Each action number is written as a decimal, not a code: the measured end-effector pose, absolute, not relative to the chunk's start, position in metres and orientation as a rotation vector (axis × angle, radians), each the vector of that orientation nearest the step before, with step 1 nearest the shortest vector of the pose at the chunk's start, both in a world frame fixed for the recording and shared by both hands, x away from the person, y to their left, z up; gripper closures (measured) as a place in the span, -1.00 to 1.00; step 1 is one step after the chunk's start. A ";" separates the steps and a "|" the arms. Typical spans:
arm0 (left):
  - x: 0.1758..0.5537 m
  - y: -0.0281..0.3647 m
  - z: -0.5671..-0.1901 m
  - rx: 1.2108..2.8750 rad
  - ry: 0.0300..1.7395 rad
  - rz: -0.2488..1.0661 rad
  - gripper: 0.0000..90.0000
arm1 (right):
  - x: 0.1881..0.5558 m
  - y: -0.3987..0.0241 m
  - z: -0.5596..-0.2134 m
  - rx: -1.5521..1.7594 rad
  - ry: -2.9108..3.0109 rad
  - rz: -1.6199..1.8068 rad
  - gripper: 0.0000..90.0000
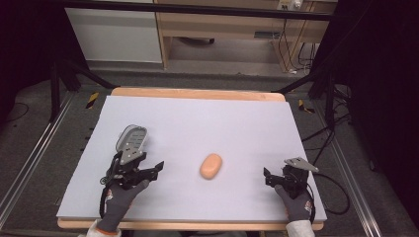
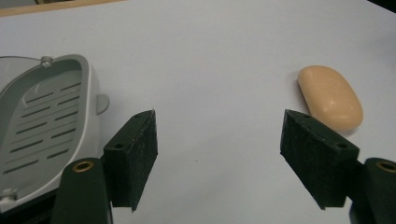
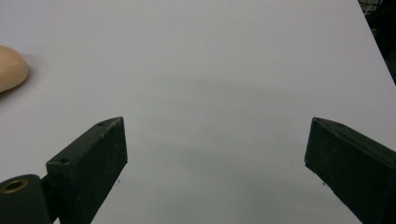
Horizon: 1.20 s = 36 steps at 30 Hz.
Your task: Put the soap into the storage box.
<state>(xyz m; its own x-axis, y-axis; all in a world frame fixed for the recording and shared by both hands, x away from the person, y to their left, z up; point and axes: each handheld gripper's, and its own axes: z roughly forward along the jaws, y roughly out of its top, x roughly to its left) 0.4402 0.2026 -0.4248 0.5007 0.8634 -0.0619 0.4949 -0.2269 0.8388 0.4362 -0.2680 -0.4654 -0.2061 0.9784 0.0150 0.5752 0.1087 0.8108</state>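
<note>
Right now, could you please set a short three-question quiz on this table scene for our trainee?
1. True or false: the left gripper grips the soap bar.
2. Which lies nearer the soap dish: A the left gripper, B the right gripper?
3. What colour is the soap bar?

Key:
1. False; its jaws stand open, empty, apart from the soap.
2. A.
3. Peach-orange.

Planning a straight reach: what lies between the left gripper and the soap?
Nothing: bare white tabletop separates the left gripper from the peach oval soap bar, per the high view.
</note>
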 end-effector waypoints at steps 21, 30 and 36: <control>0.455 0.163 -0.423 1.905 1.086 0.494 -0.41 | 0.436 -0.266 -0.465 1.499 1.856 0.957 -0.87; 0.464 0.137 -0.425 1.931 1.066 0.463 -0.43 | 0.436 -0.266 -0.465 1.506 1.861 0.962 -0.87; 0.468 0.121 -0.423 1.949 1.037 0.459 -0.43 | 0.436 -0.265 -0.465 1.498 1.865 0.956 -0.87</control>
<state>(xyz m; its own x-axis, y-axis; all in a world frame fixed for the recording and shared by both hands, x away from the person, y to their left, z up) 0.4675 0.1212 -0.4225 0.5871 0.8065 -0.0696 0.4913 -0.2867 0.8224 0.4364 -0.2654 -0.4653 -0.2208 0.9753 0.0101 0.5775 0.1224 0.8072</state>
